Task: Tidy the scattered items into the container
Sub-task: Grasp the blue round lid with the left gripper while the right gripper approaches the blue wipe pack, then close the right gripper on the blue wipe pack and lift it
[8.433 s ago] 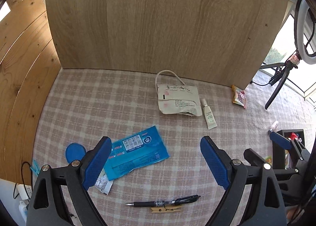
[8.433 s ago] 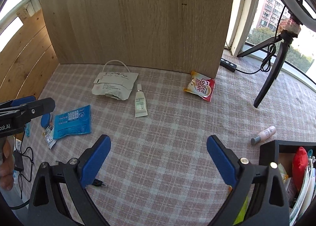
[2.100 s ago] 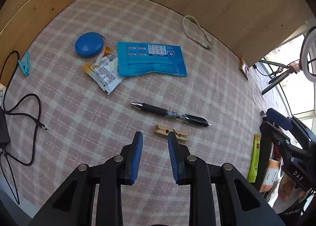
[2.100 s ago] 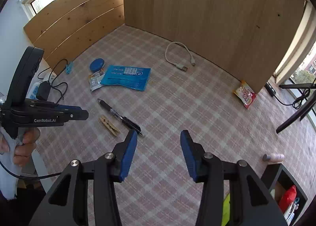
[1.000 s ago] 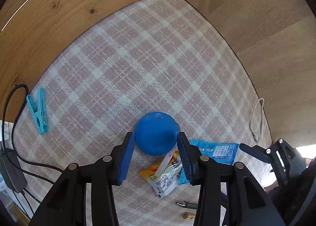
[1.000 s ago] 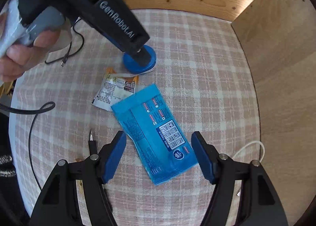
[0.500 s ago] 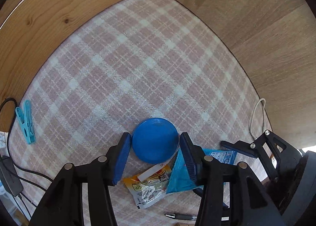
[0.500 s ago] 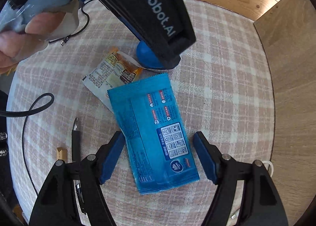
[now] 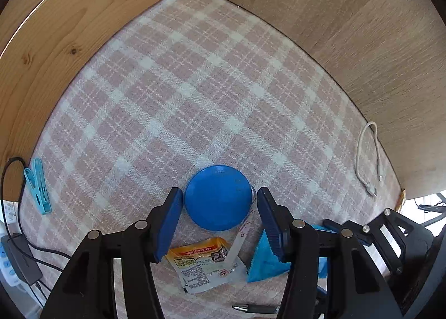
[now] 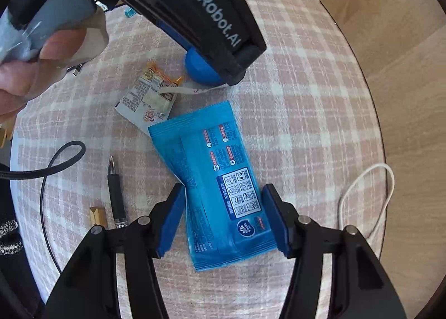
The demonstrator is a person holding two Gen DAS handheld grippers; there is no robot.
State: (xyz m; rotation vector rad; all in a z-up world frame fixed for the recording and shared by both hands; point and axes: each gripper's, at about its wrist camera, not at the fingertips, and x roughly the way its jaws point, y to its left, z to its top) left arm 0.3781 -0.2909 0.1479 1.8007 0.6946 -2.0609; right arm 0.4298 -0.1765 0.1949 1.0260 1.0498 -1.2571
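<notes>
Right hand-held gripper (image 10: 223, 217) w/ pads apart either side of the blue wet-wipes pack (image 10: 216, 182) on the plaid-cloth counter (image 10: 303, 87); label print too small to read. Pen (image 10: 115, 193) & wooden peg (image 10: 97, 217) partly cut off. Left hand-held gripper (image 9: 218, 214), marked "GenRobot.AI", pads apart around the blue tape measure (image 9: 218, 197), hiding most of it from the right cam. Sachet (image 9: 203, 263) just beside. Container not seen.

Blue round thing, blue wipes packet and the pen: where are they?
Blue round thing (image 9: 218, 197): left wrist view, centre of its top.
Blue wipes packet (image 10: 216, 179): right wrist view, middle of its face.
Pen (image 10: 115, 190): right wrist view, black barrel.
</notes>
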